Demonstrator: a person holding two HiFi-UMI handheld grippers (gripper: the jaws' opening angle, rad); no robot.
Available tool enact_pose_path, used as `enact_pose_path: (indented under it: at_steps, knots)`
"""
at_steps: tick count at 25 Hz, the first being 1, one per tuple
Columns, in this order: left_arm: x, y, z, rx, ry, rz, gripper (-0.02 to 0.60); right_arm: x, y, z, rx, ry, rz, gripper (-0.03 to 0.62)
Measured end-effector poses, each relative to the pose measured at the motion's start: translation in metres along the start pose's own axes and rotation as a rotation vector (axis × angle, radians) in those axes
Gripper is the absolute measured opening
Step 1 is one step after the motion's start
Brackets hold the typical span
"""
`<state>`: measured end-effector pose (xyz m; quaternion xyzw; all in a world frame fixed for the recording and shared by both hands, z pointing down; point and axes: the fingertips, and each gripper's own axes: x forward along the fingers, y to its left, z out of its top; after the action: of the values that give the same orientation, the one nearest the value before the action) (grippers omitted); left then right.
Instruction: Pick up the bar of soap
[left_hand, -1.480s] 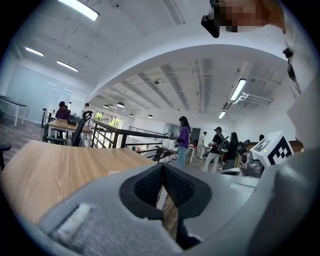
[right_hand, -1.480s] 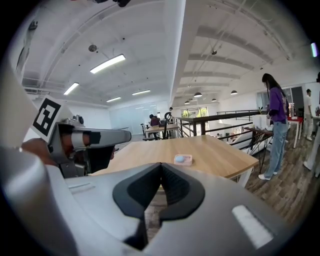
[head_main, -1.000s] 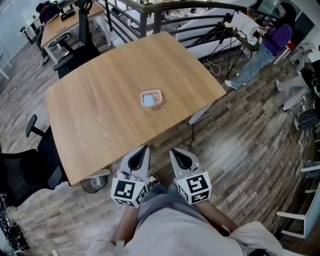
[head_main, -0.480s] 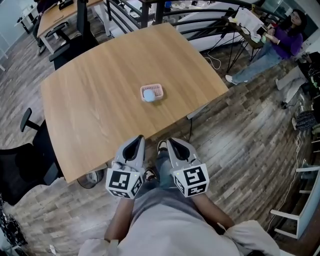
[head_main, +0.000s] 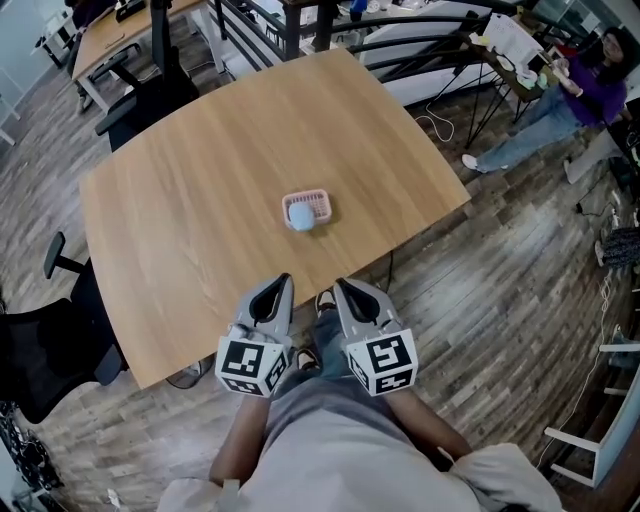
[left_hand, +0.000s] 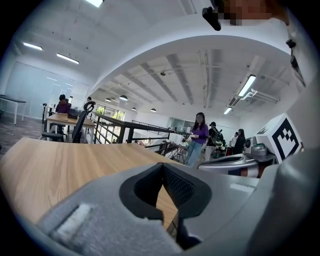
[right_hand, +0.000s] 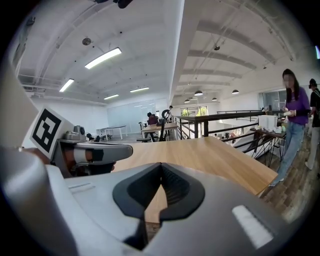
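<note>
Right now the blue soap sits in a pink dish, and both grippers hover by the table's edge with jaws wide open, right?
No: the jaws are shut, as both gripper views show. The blue soap does sit in the pink dish, with left gripper and right gripper by the table edge.

Soap (head_main: 299, 217) in tray (head_main: 314, 200); tray on table (head_main: 190, 170) centre.

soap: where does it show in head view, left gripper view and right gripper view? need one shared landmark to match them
Head view: the soap lies near the picture's centre, in a pink dish on the table.
Left gripper view: not in it.
Right gripper view: not in it.
Shared landmark: the table; its wooden top fills the left in the left gripper view and the centre-right in the right gripper view.
</note>
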<state>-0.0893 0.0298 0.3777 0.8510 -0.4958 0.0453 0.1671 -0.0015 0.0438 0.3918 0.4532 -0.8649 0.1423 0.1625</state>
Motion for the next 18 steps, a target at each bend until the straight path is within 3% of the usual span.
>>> enact_pose_path:
  at_steps: [18]
  knots:
    - [0.131, 0.079, -0.01, -0.023, 0.151, 0.098, -0.003, 0.125, -0.076, 0.02, 0.015, 0.086, 0.124, 0.0]
